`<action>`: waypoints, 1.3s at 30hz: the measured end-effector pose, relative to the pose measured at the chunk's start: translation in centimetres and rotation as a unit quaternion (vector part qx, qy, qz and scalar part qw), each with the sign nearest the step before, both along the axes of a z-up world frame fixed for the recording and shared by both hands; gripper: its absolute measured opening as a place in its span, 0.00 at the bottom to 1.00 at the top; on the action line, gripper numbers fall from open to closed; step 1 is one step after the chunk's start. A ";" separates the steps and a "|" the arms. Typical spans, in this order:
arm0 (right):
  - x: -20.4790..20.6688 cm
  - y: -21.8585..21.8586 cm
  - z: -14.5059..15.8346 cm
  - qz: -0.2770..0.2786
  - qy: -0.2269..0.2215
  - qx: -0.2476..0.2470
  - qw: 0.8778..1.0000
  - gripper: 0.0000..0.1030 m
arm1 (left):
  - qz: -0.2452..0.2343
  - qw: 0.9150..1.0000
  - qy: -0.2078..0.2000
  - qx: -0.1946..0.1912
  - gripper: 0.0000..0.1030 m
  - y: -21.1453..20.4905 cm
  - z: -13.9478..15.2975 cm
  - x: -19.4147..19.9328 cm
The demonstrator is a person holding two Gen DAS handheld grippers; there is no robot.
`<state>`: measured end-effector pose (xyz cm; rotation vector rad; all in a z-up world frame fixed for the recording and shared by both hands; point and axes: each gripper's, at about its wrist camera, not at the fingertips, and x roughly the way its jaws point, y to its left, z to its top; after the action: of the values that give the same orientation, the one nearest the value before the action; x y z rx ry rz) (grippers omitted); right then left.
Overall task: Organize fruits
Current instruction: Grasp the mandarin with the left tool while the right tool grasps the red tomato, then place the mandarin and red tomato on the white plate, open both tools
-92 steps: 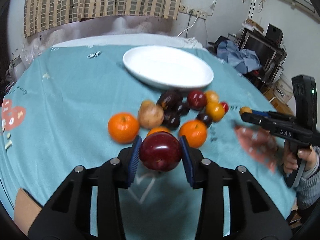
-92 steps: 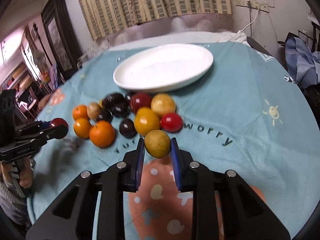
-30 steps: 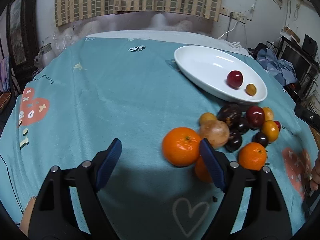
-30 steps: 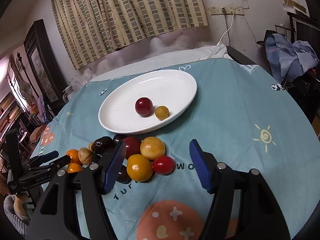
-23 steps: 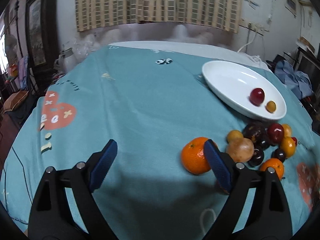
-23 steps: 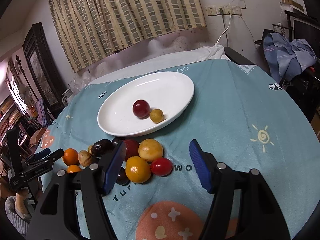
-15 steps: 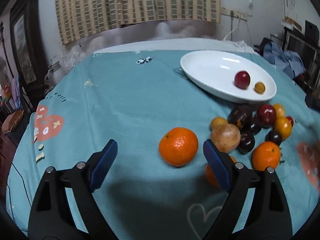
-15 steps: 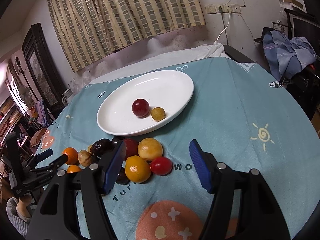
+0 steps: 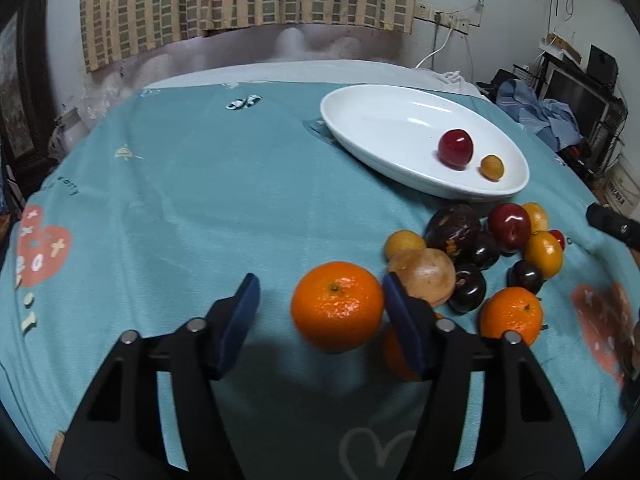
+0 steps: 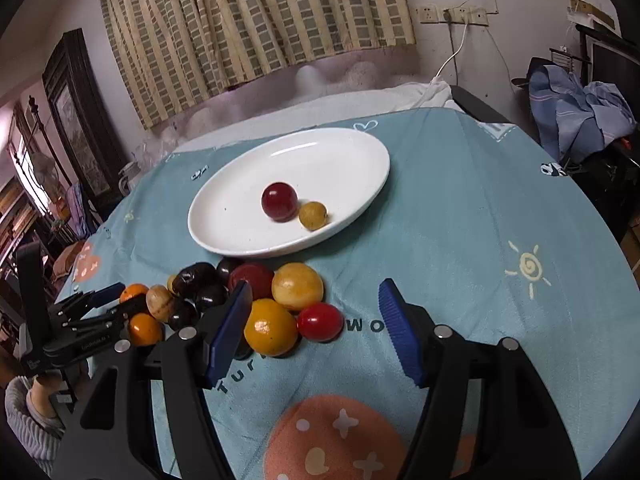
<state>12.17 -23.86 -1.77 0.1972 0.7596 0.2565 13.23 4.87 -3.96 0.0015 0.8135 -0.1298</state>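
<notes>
A white oval plate (image 9: 372,120) (image 10: 360,160) holds a dark red fruit (image 9: 455,148) (image 10: 279,201) and a small yellow fruit (image 9: 491,166) (image 10: 313,215). A pile of fruits (image 9: 492,248) (image 10: 256,292) lies on the teal cloth in front of it. My left gripper (image 9: 322,312) is open, its jaws on either side of an orange mandarin (image 9: 337,311), near the right pad. It also shows in the right wrist view (image 10: 116,300). My right gripper (image 10: 314,320) is open and empty above a red cherry tomato (image 10: 320,321) and a yellow-orange fruit (image 10: 271,332).
The teal tablecloth (image 9: 180,184) covers a round table. Curtains (image 10: 260,20) hang behind. Clothes (image 10: 576,108) and dark equipment stand at the right. Part of the right gripper (image 9: 612,226) shows at the left wrist view's right edge.
My left gripper has moved in around the mandarin, which now sits between its open jaws. My right gripper has hardly moved and stays open.
</notes>
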 end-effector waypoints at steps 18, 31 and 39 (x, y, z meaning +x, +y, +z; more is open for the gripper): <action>1.9 -1.7 -2.8 0.026 0.084 0.065 0.994 0.42 | 0.033 0.999 0.005 0.023 0.46 0.8 0.1 -0.3; 2.5 -1.5 -3.6 0.029 0.102 0.096 0.990 0.30 | 0.023 0.999 0.028 0.021 0.46 0.6 -0.9 0.3; 1.6 -2.4 -2.4 0.019 0.071 0.097 0.993 0.27 | 0.030 0.999 0.012 0.007 0.45 1.0 -0.4 -0.2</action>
<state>13.74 -26.24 -4.21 0.3885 0.8803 0.3564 13.07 5.87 -4.34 -0.0124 0.8369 -0.0671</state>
